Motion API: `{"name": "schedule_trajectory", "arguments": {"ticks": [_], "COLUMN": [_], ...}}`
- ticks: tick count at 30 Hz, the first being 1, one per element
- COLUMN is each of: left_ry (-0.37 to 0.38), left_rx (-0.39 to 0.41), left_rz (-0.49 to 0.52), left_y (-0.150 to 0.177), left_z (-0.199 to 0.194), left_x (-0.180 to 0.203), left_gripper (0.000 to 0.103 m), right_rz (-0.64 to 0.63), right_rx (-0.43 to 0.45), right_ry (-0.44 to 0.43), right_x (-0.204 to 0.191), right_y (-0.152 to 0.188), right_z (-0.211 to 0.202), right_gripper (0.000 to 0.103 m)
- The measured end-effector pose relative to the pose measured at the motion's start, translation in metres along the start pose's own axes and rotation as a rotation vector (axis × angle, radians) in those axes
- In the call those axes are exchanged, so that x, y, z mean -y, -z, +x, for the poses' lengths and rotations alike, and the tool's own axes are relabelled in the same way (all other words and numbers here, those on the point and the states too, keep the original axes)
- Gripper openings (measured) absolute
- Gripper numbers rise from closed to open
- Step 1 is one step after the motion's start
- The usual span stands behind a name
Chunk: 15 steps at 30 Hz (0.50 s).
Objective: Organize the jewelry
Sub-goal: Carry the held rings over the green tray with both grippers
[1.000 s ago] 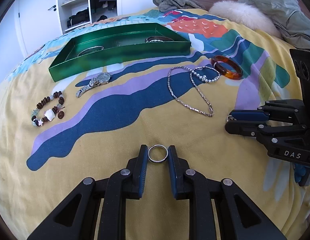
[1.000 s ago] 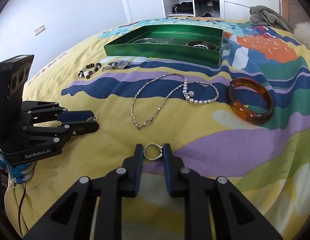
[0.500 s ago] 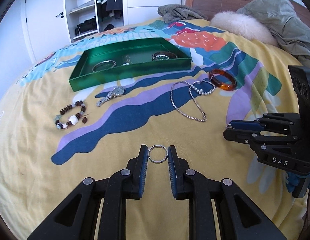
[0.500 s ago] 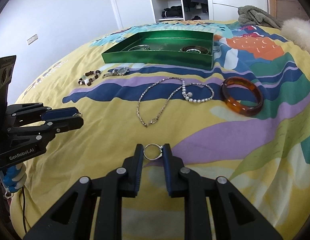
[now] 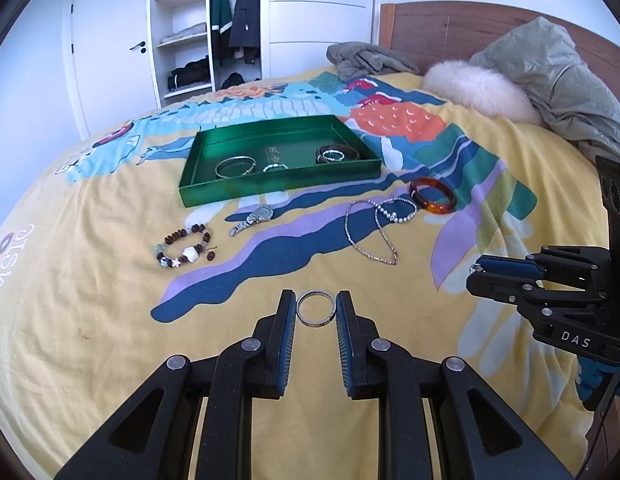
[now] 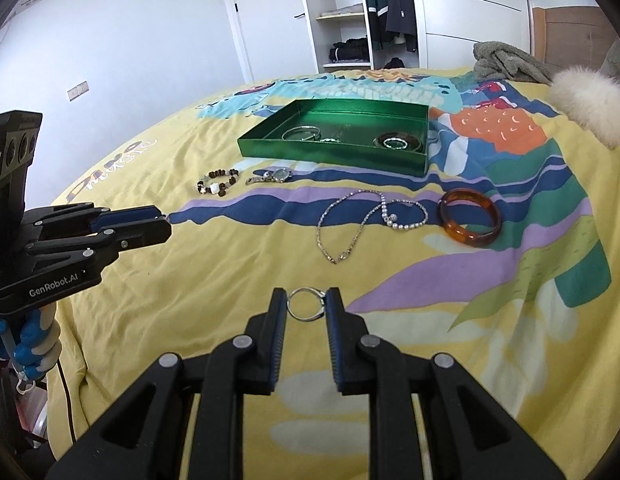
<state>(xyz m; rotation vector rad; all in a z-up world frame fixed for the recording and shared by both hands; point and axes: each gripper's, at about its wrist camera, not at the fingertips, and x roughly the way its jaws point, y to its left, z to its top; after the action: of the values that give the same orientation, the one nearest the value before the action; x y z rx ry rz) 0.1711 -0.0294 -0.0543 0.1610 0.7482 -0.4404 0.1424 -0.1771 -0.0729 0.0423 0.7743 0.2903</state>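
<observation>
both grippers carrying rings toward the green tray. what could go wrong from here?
1. Each ring, the plain band in the left gripper and the set ring in the right gripper, is pinched only at the fingertips; it could slip onto the patterned bedspread.
2. The green tray sits on soft bedding; a bump could tip it.

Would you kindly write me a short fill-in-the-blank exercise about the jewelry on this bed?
1. Each hand-held gripper, left and right, is shut on a ____.
2. The tray is ____ in colour.
3. The amber bangle lies ____ the tray.
4. The watch lies between the tray and the beaded ____.

Answers: ring; green; outside; bracelet
</observation>
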Motion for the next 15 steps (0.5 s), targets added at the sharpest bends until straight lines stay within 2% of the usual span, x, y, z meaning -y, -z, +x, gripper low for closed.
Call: {"name": "schedule_trajectory", "arguments": {"ticks": [8,15], "left_ry": [-0.017,-0.027], "left_rx": [0.05,0.09], "left_rz": [-0.014,-0.025], "left_y": [-0.007,-0.026], "left_z": [-0.027,-0.039], "left_x": [-0.01,-0.021], "left_gripper": [0.02,0.02], "right_rz": [-0.022,-0.04], "right_rx": [0.053,0.111], "right_ry": [0.016,0.029], "right_x": [-0.009,-0.011], "right_y": [-0.012,-0.038], "right_z": [-0.031,-0.052], "right_gripper": [0.018,0.018]}}
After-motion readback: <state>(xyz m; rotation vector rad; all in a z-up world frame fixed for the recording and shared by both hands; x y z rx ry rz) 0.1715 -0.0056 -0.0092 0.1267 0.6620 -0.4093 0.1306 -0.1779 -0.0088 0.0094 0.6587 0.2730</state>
